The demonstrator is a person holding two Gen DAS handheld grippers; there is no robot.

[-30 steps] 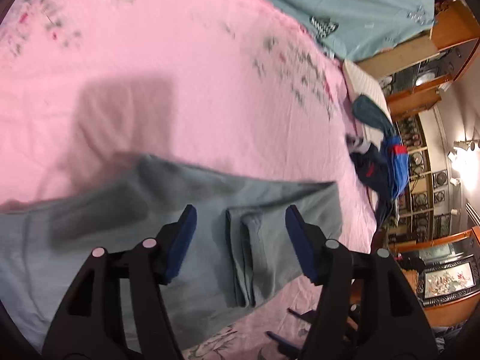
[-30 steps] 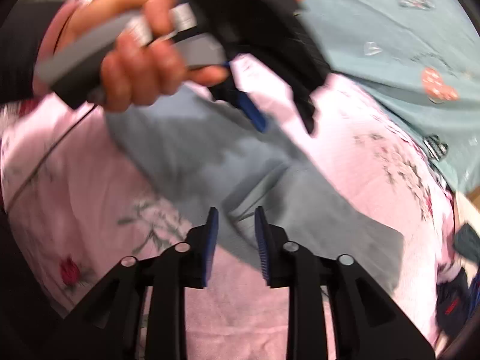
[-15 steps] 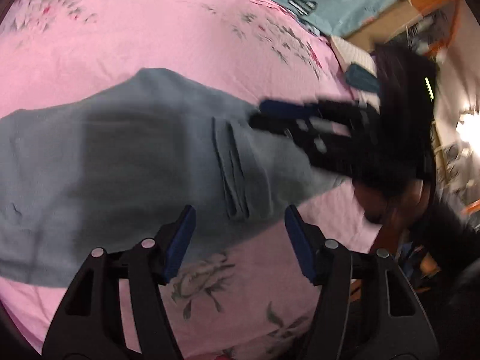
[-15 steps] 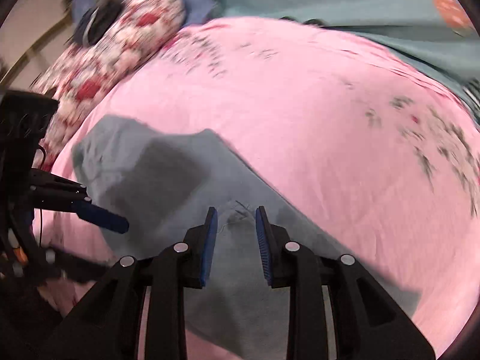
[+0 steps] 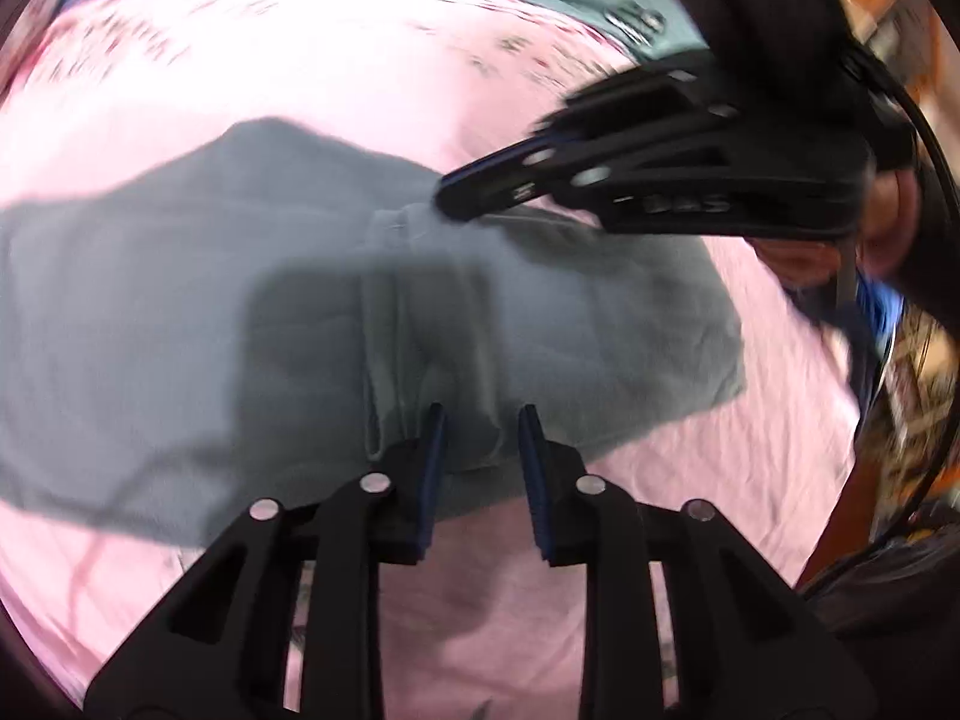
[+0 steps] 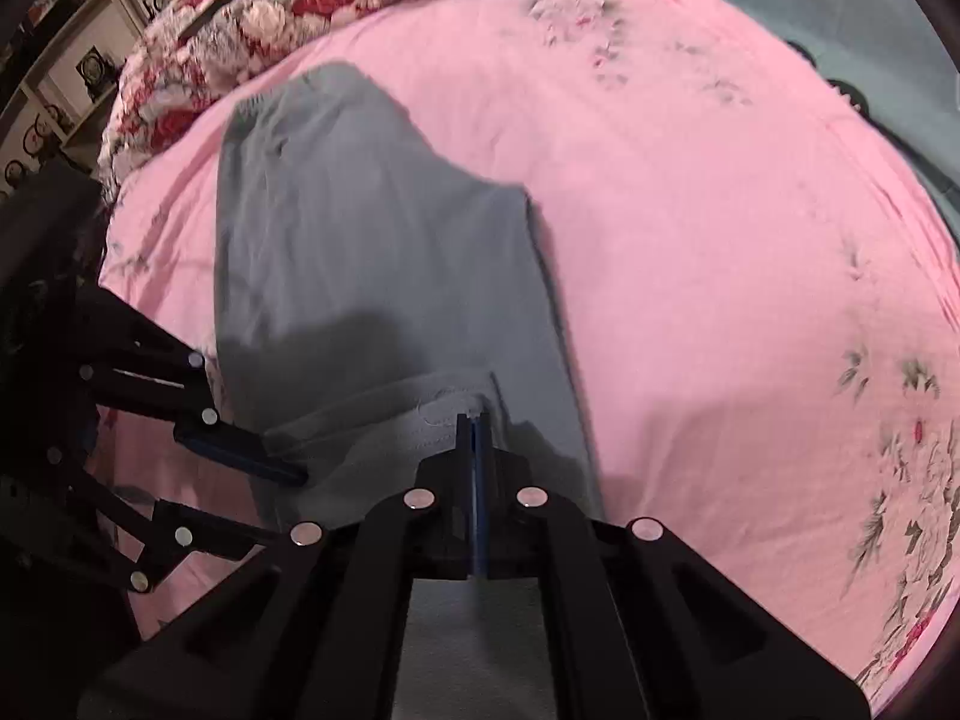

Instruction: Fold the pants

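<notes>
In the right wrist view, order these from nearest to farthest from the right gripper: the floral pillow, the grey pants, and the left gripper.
1. grey pants: clamped in the right gripper, at the folded edge right in front of it.
2. left gripper: just to the left, at the same near edge of the pants.
3. floral pillow: far off at the top left, beyond the pants on the pink bedsheet.

Right tool [image 6: 474, 438] now clamped on pants [image 6: 360, 252] fold, left tool [image 5: 480, 450] narrowed over hem
</notes>
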